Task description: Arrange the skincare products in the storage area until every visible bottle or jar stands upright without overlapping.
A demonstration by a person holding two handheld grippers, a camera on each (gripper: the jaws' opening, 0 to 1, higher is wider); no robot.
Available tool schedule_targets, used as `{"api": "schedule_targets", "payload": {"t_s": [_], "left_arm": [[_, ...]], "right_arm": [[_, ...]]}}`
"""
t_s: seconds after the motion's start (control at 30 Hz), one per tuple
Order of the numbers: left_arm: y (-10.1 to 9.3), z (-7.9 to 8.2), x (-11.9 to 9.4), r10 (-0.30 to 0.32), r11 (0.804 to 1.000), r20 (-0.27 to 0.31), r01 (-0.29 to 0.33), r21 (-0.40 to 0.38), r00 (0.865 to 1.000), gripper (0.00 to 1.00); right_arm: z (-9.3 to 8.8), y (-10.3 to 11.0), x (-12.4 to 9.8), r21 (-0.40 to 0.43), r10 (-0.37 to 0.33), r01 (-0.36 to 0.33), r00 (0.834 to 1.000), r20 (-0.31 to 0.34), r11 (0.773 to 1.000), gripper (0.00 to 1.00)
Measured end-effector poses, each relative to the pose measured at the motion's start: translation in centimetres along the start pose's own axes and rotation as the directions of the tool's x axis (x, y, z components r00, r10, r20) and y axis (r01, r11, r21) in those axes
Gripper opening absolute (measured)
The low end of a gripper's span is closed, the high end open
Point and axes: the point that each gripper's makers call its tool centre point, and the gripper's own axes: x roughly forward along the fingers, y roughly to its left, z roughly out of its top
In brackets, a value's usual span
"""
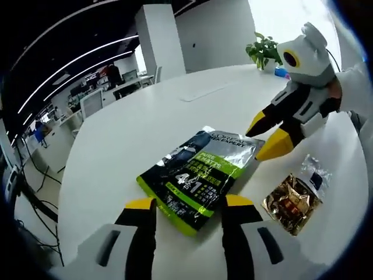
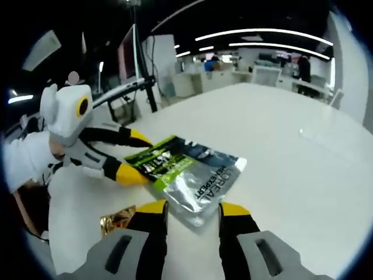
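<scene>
On the white round table (image 1: 145, 122), a green sachet pack (image 1: 198, 175).

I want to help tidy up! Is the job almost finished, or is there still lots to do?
Nothing looks done yet. The green and silver L'Oreal pouch lies flat on the white table, with a gold sachet and a small clear packet beside it. Both tongs, left and right, are open at the pouch's two ends, holding nothing. Standing things up is all left.
</scene>
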Motion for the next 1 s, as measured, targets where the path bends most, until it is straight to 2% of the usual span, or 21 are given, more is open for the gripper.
{"api": "schedule_targets", "payload": {"t_s": [0.1, 0.17, 0.2, 0.23, 0.27, 0.3, 0.37, 0.4, 0.5, 0.53, 0.6, 0.63, 0.67, 0.7, 0.77, 0.83, 0.9, 1.0], "left_arm": [[-0.1, 0.0, 0.1, -0.006, 1.0, 0.007, 0.006, -0.008, 1.0, 0.38], [-0.4, 0.2, 0.1, -0.01, 1.0, 0.011, 0.01, -0.002, 1.0, 0.38], [-0.5, 0.3, 0.0, -0.01, 1.0, 0.013, 0.01, -0.005, 1.0, 0.38], [-0.4, 0.2, 0.0, -0.008, 1.0, 0.016, 0.008, -0.012, 1.0, 0.38], [-0.4, 0.2, 0.1, -0.01, 1.0, 0.021, 0.011, -0.023, 1.0, 0.38], [-0.5, 0.3, 0.0, -0.014, 1.0, 0.024, 0.015, -0.027, 1.0, 0.38], [-0.6, 0.5, 0.0, -0.021, 0.999, 0.032, 0.022, -0.035, 0.999, 0.38], [-0.7, 0.5, 0.0, -0.023, 0.999, 0.035, 0.024, -0.043, 0.999, 0.38], [-0.6, 0.6, 0.0, -0.023, 0.998, 0.04, 0.026, -0.063, 0.999, 0.38], [-0.7, 0.6, -0.1, -0.024, 0.997, 0.041, 0.027, -0.066, 0.999, 0.38], [-0.5, 0.6, -0.3, -0.024, 0.997, 0.043, 0.027, -0.069, 0.999, 0.37], [-0.4, 0.6, -0.5, -0.024, 0.997, 0.044, 0.027, -0.075, 0.999, 0.37], [-0.4, 0.6, -0.6, -0.025, 0.996, 0.046, 0.029, -0.079, 0.999, 0.37], [-0.5, 0.6, -0.8, -0.023, 0.996, 0.047, 0.027, -0.087, 0.999, 0.37], [-0.9, 0.5, -0.8, -0.038, 0.995, 0.043, 0.041, -0.092, 0.998, 0.37], [-1.1, 0.2, -0.9, -0.041, 0.995, 0.032, 0.044, -0.085, 0.999, 0.37], [-0.9, 0.0, -0.9, -0.036, 0.996, 0.031, 0.038, -0.086, 0.999, 0.35], [-0.6, 0.4, -1.2, -0.032, 0.994, 0.051, 0.037, -0.106, 0.998, 0.31]], "right_arm": [[-0.4, 0.0, 0.0, -0.143, -0.034, 0.03, 0.999, -0.024, 0.989, 0.3], [-0.1, -0.2, 0.1, -0.257, -0.079, 0.073, 0.997, -0.012, 0.964, 0.35], [0.1, -0.7, 0.4, -0.335, -0.112, 0.104, 0.994, -0.004, 0.936, 0.37], [1.0, -0.7, 0.5, -0.37, -0.123, 0.131, 0.991, 0.043, 0.92, 0.39], [1.1, -1.0, 0.2, -0.42, -0.158, 0.161, 0.986, 0.043, 0.893, 0.39], [1.7, -0.8, 0.3, -0.513, -0.16, 0.173, 0.985, 0.069, 0.841, 0.39], [1.9, 0.8, 0.8, -0.602, -0.118, 0.14, 0.99, 0.077, 0.786, 0.34], [1.9, 1.6, 0.8, -0.623, -0.095, 0.119, 0.993, 0.072, 0.773, 0.32], [1.9, 2.4, 1.5, -0.723, -0.105, 0.112, 0.993, 0.055, 0.682, 0.27], [2.2, 2.9, 1.5, -0.731, -0.095, 0.121, 0.993, 0.077, 0.671, 0.25], [2.3, 3.7, 2.0, -0.765, -0.071, 0.102, 0.995, 0.074, 0.636, 0.22], [2.3, 3.9, 2.2, -0.788, -0.073, 0.1, 0.995, 0.07, 0.608, 0.18], [2.2, 4.4, 2.5, -0.829, -0.061, 0.081, 0.997, 0.057, 0.553, 0.14], [2.0, 4.6, 2.7, -0.849, -0.058, 0.07, 0.997, 0.046, 0.524, 0.08], [2.0, 5.2, 3.1, -0.873, -0.048, 0.066, 0.998, 0.049, 0.483, 0.04], [2.1, 5.0, 3.2, -0.879, -0.058, 0.072, 0.997, 0.05, 0.471, 0.0], [2.3, 4.8, 3.1, -0.886, -0.058, 0.074, 0.997, 0.053, 0.457, 0.0], [2.9, 4.5, 2.3, -0.879, -0.058, 0.095, 0.995, 0.077, 0.467, 0.0]]}}
